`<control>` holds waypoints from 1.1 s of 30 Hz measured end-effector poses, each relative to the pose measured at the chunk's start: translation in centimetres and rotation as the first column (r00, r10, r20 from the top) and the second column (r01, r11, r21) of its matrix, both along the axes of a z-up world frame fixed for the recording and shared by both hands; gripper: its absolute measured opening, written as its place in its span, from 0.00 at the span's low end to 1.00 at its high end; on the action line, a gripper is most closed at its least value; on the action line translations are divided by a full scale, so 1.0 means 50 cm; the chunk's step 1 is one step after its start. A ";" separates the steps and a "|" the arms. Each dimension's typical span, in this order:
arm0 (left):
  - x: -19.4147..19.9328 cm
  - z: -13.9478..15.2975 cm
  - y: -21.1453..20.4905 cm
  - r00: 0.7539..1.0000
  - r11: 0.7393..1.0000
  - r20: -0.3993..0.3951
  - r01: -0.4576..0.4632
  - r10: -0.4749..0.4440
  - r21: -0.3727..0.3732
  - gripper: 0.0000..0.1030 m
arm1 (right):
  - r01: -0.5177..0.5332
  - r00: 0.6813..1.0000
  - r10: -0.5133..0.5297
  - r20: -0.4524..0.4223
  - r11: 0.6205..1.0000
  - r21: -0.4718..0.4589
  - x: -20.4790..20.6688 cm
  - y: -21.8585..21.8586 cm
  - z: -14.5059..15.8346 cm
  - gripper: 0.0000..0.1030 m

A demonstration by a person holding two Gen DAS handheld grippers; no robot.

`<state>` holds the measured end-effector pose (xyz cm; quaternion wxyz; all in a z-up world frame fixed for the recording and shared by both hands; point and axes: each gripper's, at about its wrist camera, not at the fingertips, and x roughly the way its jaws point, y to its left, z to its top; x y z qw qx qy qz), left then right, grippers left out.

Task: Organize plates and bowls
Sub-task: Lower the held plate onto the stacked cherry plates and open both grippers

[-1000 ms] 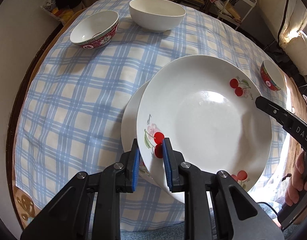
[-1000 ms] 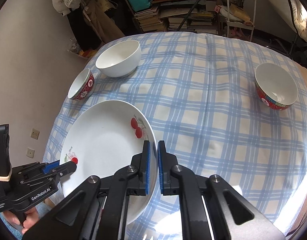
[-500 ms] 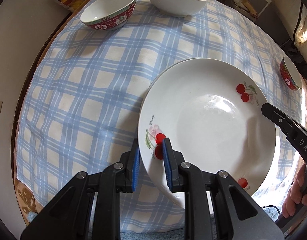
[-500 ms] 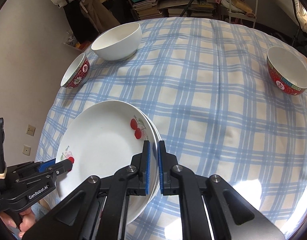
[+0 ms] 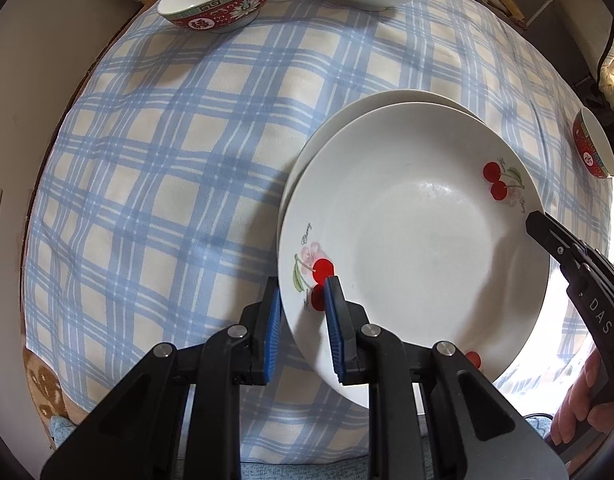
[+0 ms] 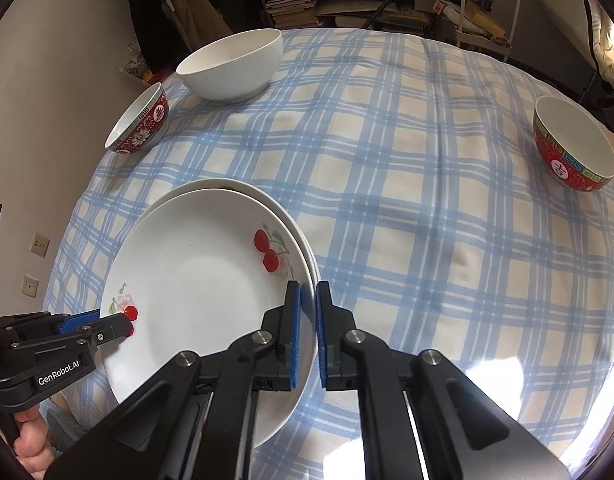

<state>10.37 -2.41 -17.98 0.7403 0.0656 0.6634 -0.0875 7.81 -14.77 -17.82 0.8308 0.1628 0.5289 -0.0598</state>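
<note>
A white cherry plate [image 5: 419,240] lies on top of a second white plate [image 5: 387,100], whose rim shows behind it; both also show in the right wrist view, cherry plate [image 6: 195,280] over lower plate [image 6: 211,184]. My left gripper [image 5: 303,320] is shut on the cherry plate's near-left rim. My right gripper [image 6: 307,324] is shut on its right rim. Two red patterned bowls [image 6: 141,126] [image 6: 573,152] and a large white bowl [image 6: 233,64] stand apart on the checked tablecloth [image 6: 407,200].
The round table's left edge [image 5: 47,160] drops toward a wall with sockets. Shelves with books [image 6: 347,0] and a white rack [image 6: 487,4] stand behind the table. The far red bowl also shows at the left wrist view's right edge [image 5: 593,148].
The cherry plate has come down onto the lower plate and now sits nearly centred over it. Both grippers moved lower and closer to the table, still holding its rim.
</note>
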 end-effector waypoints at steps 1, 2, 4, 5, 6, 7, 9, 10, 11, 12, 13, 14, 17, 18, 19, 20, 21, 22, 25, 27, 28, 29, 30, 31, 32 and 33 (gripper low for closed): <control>0.002 -0.002 -0.002 1.000 1.000 0.004 0.004 -0.004 0.006 0.20 | 0.005 1.000 -0.005 0.001 1.000 0.007 -0.002 -0.002 -0.001 0.08; 0.002 -0.002 -0.006 1.000 1.000 0.008 0.006 -0.006 0.010 0.20 | 0.010 1.000 -0.010 0.003 1.000 0.009 -0.002 -0.003 -0.001 0.08; 0.004 -0.005 -0.013 1.000 1.000 0.014 0.013 -0.013 0.023 0.20 | 0.011 1.000 -0.011 0.005 1.000 0.006 -0.004 -0.002 -0.001 0.08; 0.004 -0.006 -0.016 1.000 0.999 0.017 0.014 -0.014 0.029 0.20 | 0.011 1.000 -0.011 0.006 1.000 0.005 -0.004 -0.002 -0.001 0.08; 0.003 -0.007 -0.019 1.000 0.999 0.020 0.018 -0.019 0.036 0.20 | 0.011 1.000 -0.011 0.005 1.000 0.004 -0.003 -0.002 -0.001 0.08; 0.005 -0.008 -0.024 0.999 0.999 0.023 0.021 -0.022 0.040 0.20 | 0.010 1.000 -0.010 0.004 1.000 0.000 -0.002 0.000 -0.001 0.09; 0.003 -0.008 -0.031 0.999 0.998 0.027 0.028 -0.030 0.049 0.20 | 0.001 1.000 -0.001 0.002 1.000 -0.018 0.000 0.003 0.000 0.09; 0.003 -0.008 -0.032 0.999 0.998 0.028 0.031 -0.032 0.052 0.20 | -0.003 1.000 0.003 0.000 1.000 -0.027 0.001 0.005 -0.001 0.09; 0.003 -0.007 -0.032 0.999 0.998 0.035 0.032 -0.034 0.056 0.20 | -0.006 1.000 0.006 -0.005 0.999 -0.033 0.002 0.007 -0.003 0.09; 0.003 -0.006 -0.033 0.999 0.998 0.037 0.033 -0.035 0.057 0.20 | -0.009 1.000 0.009 -0.008 0.999 -0.038 0.003 0.008 -0.003 0.09; 0.003 -0.004 -0.032 0.999 0.998 0.036 0.031 -0.033 0.053 0.20 | -0.012 1.000 0.012 -0.007 0.999 -0.043 0.004 0.008 -0.003 0.09; 0.003 -0.004 -0.032 0.999 0.998 0.033 0.028 -0.030 0.048 0.20 | -0.014 1.000 0.014 -0.008 0.999 -0.045 0.004 0.009 -0.003 0.09; 0.004 0.000 -0.022 0.999 0.999 0.029 0.027 -0.028 0.039 0.20 | -0.007 1.000 0.007 -0.009 1.000 -0.028 0.006 0.003 -0.004 0.09; 0.004 0.000 -0.020 0.999 0.999 0.030 0.027 -0.028 0.040 0.20 | -0.004 1.000 0.004 -0.011 1.000 -0.021 0.006 0.002 -0.005 0.09; 0.003 0.001 -0.019 0.999 0.999 0.032 0.030 -0.031 0.043 0.20 | -0.001 1.000 0.001 -0.013 1.000 -0.015 0.007 0.001 -0.006 0.09; 0.002 0.002 -0.020 0.999 0.998 0.037 0.033 -0.035 0.048 0.20 | 0.000 1.000 0.000 -0.014 1.000 -0.012 0.008 0.000 -0.007 0.09; 0.001 0.004 -0.018 0.998 0.998 0.043 0.037 -0.040 0.053 0.20 | -0.001 1.000 0.001 -0.014 1.000 -0.011 0.008 -0.001 -0.007 0.09; 0.000 0.006 -0.019 0.998 0.998 0.049 0.040 -0.043 0.057 0.20 | -0.001 1.000 0.001 -0.015 1.000 -0.010 0.008 0.000 -0.008 0.09; -0.004 0.015 -0.022 0.997 0.997 0.065 0.045 -0.049 0.064 0.20 | -0.002 1.000 0.001 -0.019 1.000 -0.015 0.009 0.003 -0.008 0.09; -0.005 0.022 -0.021 0.997 0.998 0.069 0.041 -0.045 0.058 0.20 | -0.003 1.000 0.002 -0.021 1.000 -0.016 0.010 0.003 -0.008 0.09; -0.006 0.025 -0.019 0.997 0.998 0.070 0.038 -0.041 0.053 0.20 | -0.002 1.000 0.002 -0.021 1.000 -0.015 0.010 0.004 -0.008 0.09; -0.006 0.028 -0.018 0.997 0.998 0.072 0.036 -0.040 0.049 0.20 | -0.002 1.000 0.002 -0.022 1.000 -0.013 0.010 0.003 -0.008 0.09; -0.006 0.031 -0.016 0.996 0.998 0.075 0.037 -0.040 0.047 0.20 | -0.001 1.000 0.000 -0.020 1.000 -0.013 0.010 0.004 -0.008 0.09; -0.007 0.034 -0.013 0.996 0.998 0.081 0.039 -0.043 0.049 0.20 | 0.001 1.000 -0.002 -0.020 1.000 -0.011 0.010 0.003 -0.008 0.09; -0.008 0.036 -0.013 0.995 0.998 0.087 0.042 -0.046 0.051 0.20 | 0.002 1.000 -0.002 -0.020 1.000 -0.008 0.010 0.003 -0.007 0.09; -0.009 0.039 -0.013 0.995 0.998 0.084 0.043 -0.046 0.046 0.20 | 0.001 1.000 -0.002 -0.020 1.000 -0.005 0.010 0.003 -0.007 0.09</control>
